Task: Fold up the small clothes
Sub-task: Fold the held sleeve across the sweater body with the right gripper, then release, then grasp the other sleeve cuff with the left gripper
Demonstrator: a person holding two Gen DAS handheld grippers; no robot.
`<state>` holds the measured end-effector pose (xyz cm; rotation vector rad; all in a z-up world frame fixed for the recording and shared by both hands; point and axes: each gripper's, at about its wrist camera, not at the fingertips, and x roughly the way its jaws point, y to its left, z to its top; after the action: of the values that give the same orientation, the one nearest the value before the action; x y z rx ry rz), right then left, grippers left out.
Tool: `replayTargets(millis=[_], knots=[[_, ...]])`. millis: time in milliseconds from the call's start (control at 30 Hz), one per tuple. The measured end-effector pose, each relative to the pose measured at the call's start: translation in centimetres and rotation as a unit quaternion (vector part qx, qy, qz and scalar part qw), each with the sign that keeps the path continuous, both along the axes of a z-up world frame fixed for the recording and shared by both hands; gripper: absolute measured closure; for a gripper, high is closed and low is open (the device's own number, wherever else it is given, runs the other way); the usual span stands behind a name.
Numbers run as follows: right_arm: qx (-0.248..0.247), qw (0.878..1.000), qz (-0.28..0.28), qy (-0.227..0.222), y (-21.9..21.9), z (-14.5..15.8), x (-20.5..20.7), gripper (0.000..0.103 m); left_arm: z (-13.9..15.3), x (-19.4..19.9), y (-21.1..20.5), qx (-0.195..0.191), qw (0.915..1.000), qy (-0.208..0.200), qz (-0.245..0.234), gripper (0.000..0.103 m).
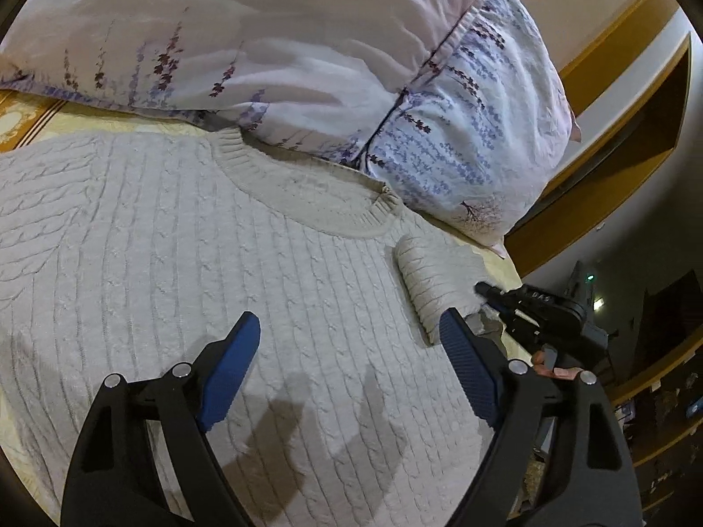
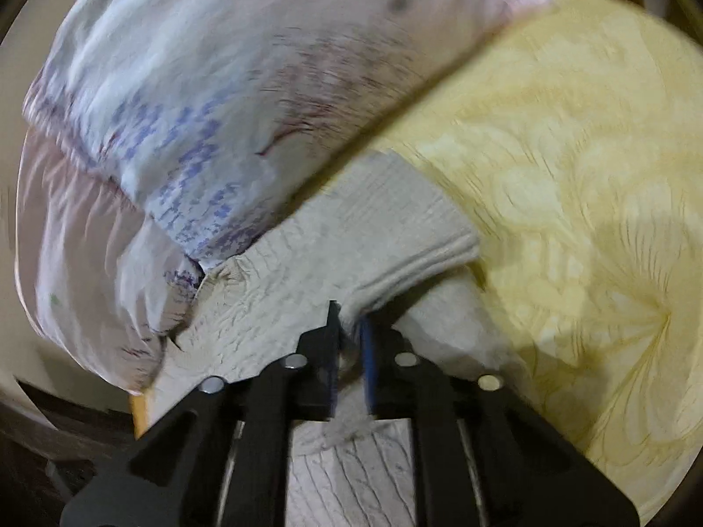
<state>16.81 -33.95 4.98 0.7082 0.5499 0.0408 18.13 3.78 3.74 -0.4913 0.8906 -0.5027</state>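
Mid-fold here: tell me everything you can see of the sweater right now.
The sweater is a cream cable-knit with a ribbed round collar, spread flat on the yellow bedspread, its collar against the floral pillow. One sleeve is folded in, cuff lying on the shoulder. The right gripper is shut on that sleeve's knit; the open left gripper hovers over the chest.

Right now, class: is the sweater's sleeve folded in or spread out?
Folded in. The sleeve lies doubled over the sweater body, cuff near the collar, and the right gripper is shut on it.
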Motion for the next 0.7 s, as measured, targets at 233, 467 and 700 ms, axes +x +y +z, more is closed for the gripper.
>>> replayTargets(millis=[233, 467, 700], knots=[[-0.092, 0.981, 0.145, -0.091, 10.3, 5.3, 0.6, 0.095, -1.7, 1.5, 4.0, -0.079, 0.995, 0.045, 0.043, 0.018], [-0.171, 0.918, 0.354, -0.046, 22.5, 2.3, 2.5, 0.071, -3.0, 1.8, 6.1, -0.116, 0.9891, 0.06, 0.068, 0.018], [-0.086, 0.95, 0.301, -0.017, 15.8, 1.8, -0.1, 0.061, -3.7, 2.1, 5.7, -0.103, 0.9897, 0.069, 0.072, 0.024]])
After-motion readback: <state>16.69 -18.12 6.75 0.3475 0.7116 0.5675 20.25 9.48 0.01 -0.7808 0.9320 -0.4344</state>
